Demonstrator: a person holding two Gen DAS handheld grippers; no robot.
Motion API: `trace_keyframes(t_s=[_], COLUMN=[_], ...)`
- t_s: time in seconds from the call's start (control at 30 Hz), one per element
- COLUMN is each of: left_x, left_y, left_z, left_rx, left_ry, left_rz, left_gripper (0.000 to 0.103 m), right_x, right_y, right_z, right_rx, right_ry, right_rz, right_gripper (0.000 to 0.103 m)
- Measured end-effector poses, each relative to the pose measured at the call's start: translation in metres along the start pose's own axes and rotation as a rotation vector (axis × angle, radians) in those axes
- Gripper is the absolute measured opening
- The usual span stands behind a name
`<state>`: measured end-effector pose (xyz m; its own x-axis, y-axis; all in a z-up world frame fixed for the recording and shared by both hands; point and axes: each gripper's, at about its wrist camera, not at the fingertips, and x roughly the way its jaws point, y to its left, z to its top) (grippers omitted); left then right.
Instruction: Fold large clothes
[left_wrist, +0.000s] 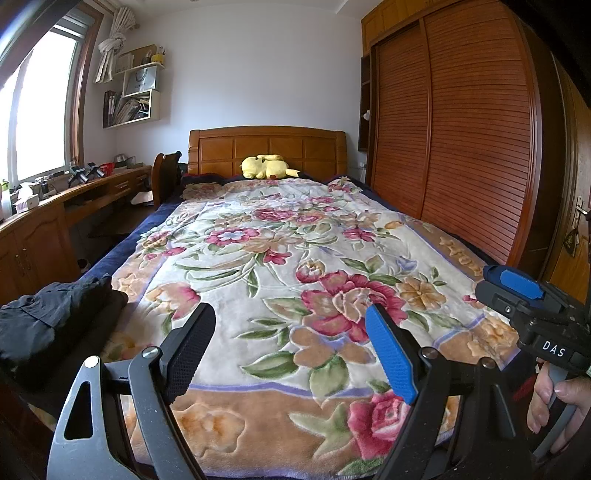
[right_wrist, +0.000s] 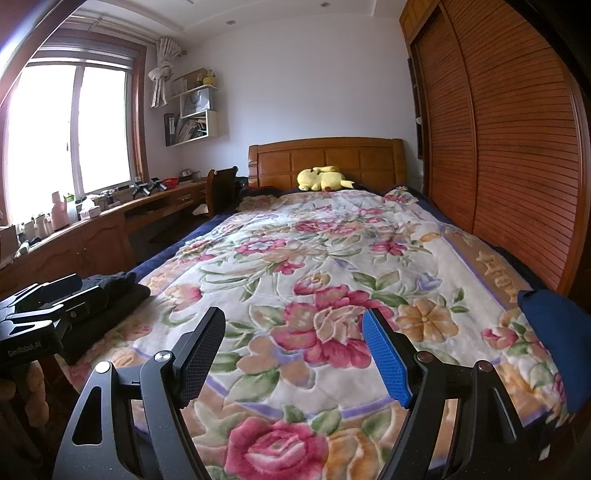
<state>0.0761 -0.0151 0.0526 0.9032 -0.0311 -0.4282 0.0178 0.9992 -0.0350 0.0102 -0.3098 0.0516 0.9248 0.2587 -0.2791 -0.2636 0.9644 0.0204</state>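
Observation:
A pile of dark, crumpled clothes (left_wrist: 48, 317) lies on the near left corner of the bed, on a large floral blanket (left_wrist: 280, 236). My left gripper (left_wrist: 290, 314) hangs open over the blanket's near end, to the right of the pile, with nothing between its black and blue pads. My right gripper (right_wrist: 293, 314) is also open and empty above the blanket. The right wrist view shows the same dark clothes (right_wrist: 122, 291) behind the left gripper (right_wrist: 62, 295). In the left wrist view the right gripper (left_wrist: 517, 291) shows at the right edge, held by a hand (left_wrist: 554, 398).
A yellow plush toy (left_wrist: 266, 167) lies by the wooden headboard (left_wrist: 267, 147). A slatted wooden wardrobe (left_wrist: 461, 140) runs along the bed's right side. A long desk (left_wrist: 74, 192) and a chair (left_wrist: 166, 177) stand under the window at left. Dark blue cloth (right_wrist: 554, 332) bulges at the bed's near right.

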Motion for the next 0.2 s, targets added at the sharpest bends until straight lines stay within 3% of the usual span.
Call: trace_keyframes(t_s=[0.2], left_x=[-0.0002], left_y=[-0.0005], left_z=[-0.0002], left_rx=[0.0], left_ry=[0.001], left_rz=[0.0], left_gripper=[0.084], right_x=[-0.0006], right_y=[-0.0008], right_z=[0.0005], right_rx=[-0.001], right_ry=[-0.002], right_rz=[0.004], right_gripper=[0.078])
